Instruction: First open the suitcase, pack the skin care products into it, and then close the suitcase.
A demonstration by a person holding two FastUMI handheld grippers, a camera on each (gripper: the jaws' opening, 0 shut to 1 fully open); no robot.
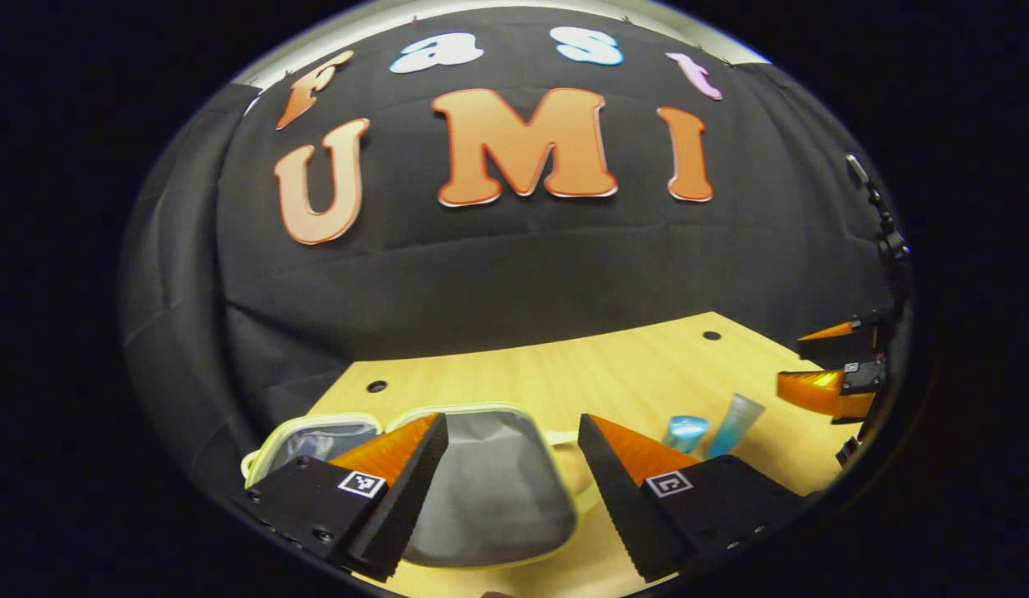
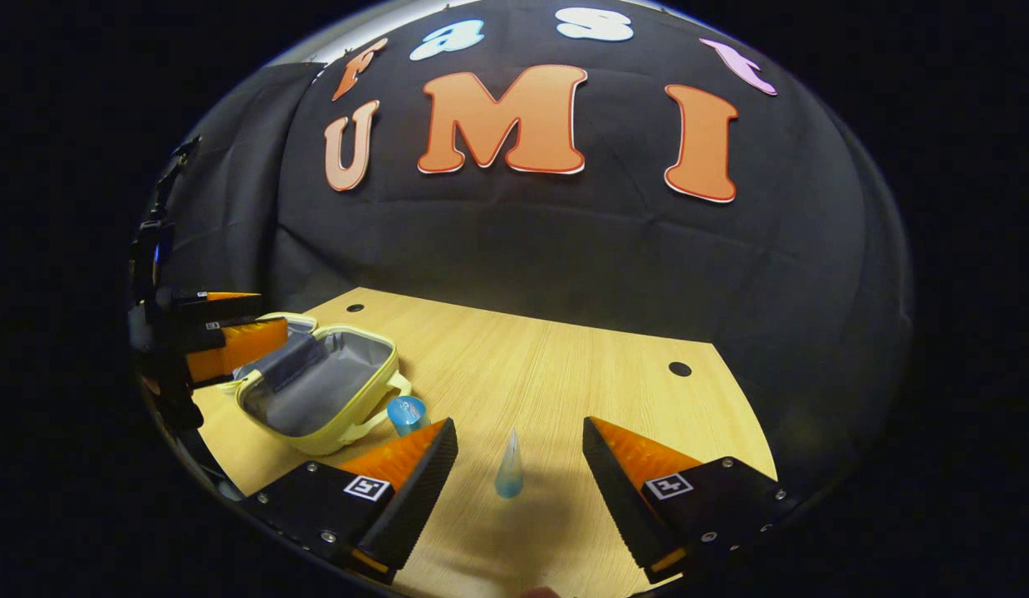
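Suitcase (image 2: 319,386) lies open on table (image 2: 564,365); jar (image 2: 407,413) beside it, tube (image 2: 509,473) between spread right gripper (image 2: 514,461)

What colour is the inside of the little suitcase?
Grey inside the suitcase, with a pale yellow rim. The right gripper view shows it best.

Suitcase (image 1: 489,482) interior partly hidden behind left gripper (image 1: 510,428).

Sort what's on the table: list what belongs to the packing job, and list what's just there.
Belongs to the job:
open suitcase, grey inside, nothing packed yet
blue jar beside the suitcase
blue tube standing between the right tongs
left tongs, open over the suitcase

Just there:
wooden table
two holes in the tabletop
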